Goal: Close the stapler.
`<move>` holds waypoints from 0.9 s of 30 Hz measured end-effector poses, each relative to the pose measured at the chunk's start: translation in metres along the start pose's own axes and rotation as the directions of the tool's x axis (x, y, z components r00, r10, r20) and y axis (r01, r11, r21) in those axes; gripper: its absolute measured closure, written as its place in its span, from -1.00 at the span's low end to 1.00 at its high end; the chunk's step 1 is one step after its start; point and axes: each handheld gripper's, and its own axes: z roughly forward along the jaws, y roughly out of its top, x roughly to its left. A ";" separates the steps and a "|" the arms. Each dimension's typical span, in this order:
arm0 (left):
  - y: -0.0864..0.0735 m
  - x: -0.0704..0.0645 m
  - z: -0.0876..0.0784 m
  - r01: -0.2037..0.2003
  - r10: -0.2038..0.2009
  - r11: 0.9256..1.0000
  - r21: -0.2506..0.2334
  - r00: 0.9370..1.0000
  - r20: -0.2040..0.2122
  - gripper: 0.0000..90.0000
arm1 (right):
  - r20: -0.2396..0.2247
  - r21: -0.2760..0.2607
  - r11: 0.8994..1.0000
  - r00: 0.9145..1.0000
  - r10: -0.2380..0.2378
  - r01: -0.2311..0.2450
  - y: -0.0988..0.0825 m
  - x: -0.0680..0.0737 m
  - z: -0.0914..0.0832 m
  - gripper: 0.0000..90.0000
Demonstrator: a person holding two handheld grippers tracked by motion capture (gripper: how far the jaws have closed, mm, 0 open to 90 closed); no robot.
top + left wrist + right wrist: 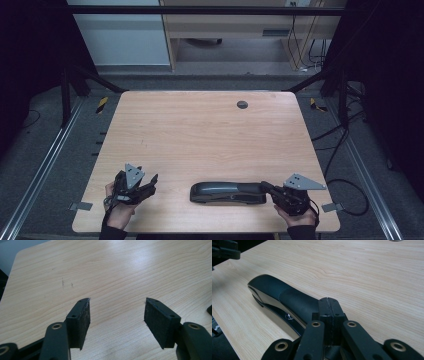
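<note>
Your right gripper (pixel 329 302): jaws clenched together, resting against stapler (pixel 227 192) end. Your left gripper (pixel 117 312): jaws released above bare counter (pixel 200 130).

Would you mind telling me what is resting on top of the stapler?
The right gripper, jaws shut together, rests over the black stapler's near end; that end is covered beneath them.

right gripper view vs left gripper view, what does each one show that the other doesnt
Right gripper view: the long black stapler lying on the table, with the right gripper shut, its jaws pressed together at the stapler's near end, and a round grey cap at the far edge. Left gripper view: the left gripper open, nothing between its jaws, and small dark marks on the wood. Both: the light wooden table.
</note>
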 end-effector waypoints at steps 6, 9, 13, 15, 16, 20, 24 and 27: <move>0.000 0.000 0.000 -0.001 0.001 1.000 0.002 1.000 0.002 -0.18 | 0.009 0.011 1.000 1.000 -0.005 0.005 -0.001 0.001 0.001 1.00; 0.000 0.000 0.001 -0.003 0.003 1.000 0.005 1.000 0.003 -0.18 | 0.002 0.013 1.000 1.000 -0.015 0.015 0.000 0.000 0.001 1.00; 0.000 0.000 0.002 0.000 -0.001 1.000 0.006 1.000 0.005 -0.18 | -0.035 -0.058 0.998 0.999 -0.017 0.015 0.003 -0.001 -0.005 1.00; -0.001 0.000 0.002 -0.004 0.004 1.000 0.008 1.000 0.011 -0.19 | -0.044 -0.090 0.996 0.999 -0.030 0.026 0.006 0.000 -0.008 0.93; -0.001 0.000 0.002 -0.006 0.006 1.000 0.007 1.000 0.014 -0.20 | -0.040 -0.089 0.996 0.999 -0.035 0.032 0.007 0.001 -0.007 0.81; -0.001 0.000 0.003 -0.016 0.015 1.000 0.010 1.000 0.021 -0.23 | -0.026 -0.085 0.995 0.998 -0.062 0.059 0.010 0.005 -0.004 0.58; -0.002 0.001 0.005 -0.012 0.011 1.000 0.009 1.000 0.028 -0.27 | 0.032 -0.159 0.986 0.998 -0.053 0.057 0.014 0.000 -0.008 0.15; -0.002 0.003 0.007 -0.009 0.009 1.000 0.017 0.999 0.037 -0.33 | 0.120 -0.193 0.980 0.992 -0.031 0.054 0.013 -0.012 -0.011 -0.17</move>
